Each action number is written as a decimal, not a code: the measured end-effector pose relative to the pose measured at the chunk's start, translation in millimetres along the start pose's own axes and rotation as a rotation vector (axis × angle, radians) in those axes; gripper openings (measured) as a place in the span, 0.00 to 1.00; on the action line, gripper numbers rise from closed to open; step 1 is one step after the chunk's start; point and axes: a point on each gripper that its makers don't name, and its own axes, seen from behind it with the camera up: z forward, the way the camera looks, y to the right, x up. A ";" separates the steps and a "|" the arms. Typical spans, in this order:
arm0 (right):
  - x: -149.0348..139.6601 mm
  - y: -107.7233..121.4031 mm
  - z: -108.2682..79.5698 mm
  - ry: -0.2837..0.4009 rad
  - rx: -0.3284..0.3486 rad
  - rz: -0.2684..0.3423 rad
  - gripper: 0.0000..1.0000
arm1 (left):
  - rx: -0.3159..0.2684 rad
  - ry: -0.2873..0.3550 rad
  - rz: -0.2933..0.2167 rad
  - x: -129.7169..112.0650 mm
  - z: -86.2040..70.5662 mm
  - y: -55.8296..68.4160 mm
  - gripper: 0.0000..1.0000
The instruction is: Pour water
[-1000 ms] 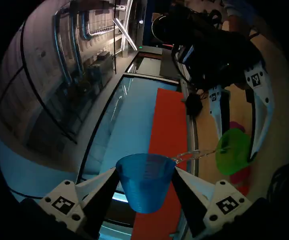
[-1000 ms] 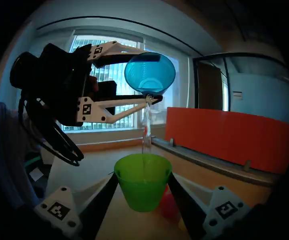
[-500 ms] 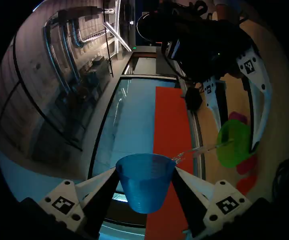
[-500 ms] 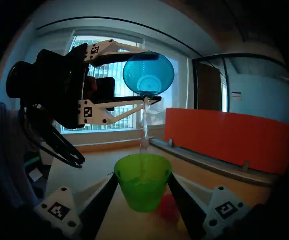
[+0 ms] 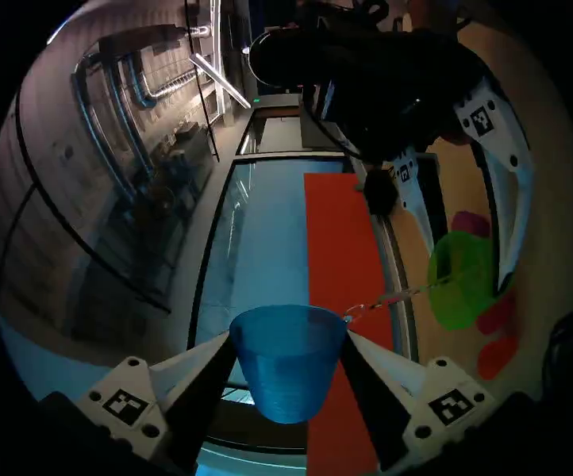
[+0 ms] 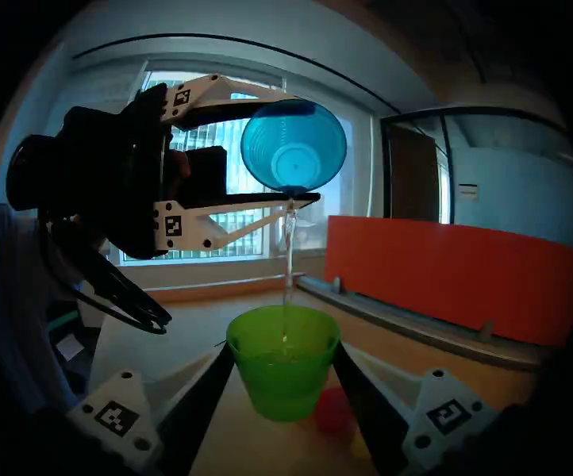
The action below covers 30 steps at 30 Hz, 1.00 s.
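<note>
Right gripper view: blue cup [image 6: 294,144] tips further, green cup [image 6: 284,361] fills

The blue cup is rolled further over than a second ago. I now look almost straight into its mouth, and the water stream [image 6: 288,254] keeps falling from its lower lip into the green cup, where the level has crept up. I judge the pour well along and the blue cup nearly drained.

My left tool [image 5: 287,341] pinches the blue cup between both fingers, held high and turned on its side above the green cup. My right tool [image 6: 283,349] clamps the green cup upright between its fingers, low over the desk [image 6: 413,349].
</note>
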 end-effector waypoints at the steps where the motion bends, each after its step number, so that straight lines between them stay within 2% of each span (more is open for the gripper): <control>1: 0.2 0.0 0.1 0.000 0.000 0.000 0.90 | 0.001 0.001 0.010 0.8 -0.3 -0.2 0.87; 8: 2.4 0.8 0.6 0.005 -0.005 -0.003 0.90 | 0.005 0.011 0.071 7.3 -0.6 1.3 0.87; 14: 3.9 0.3 0.0 0.009 -0.006 -0.001 0.90 | 0.015 0.016 0.094 11.0 0.8 1.8 0.87; 26: 5.0 2.0 0.1 0.013 -0.009 0.000 0.90 | 0.017 0.019 0.081 9.0 1.7 -3.5 0.87; 30: 5.7 2.2 -0.1 0.016 -0.011 -0.001 0.90 | 0.017 0.013 0.034 6.0 0.5 -4.0 0.87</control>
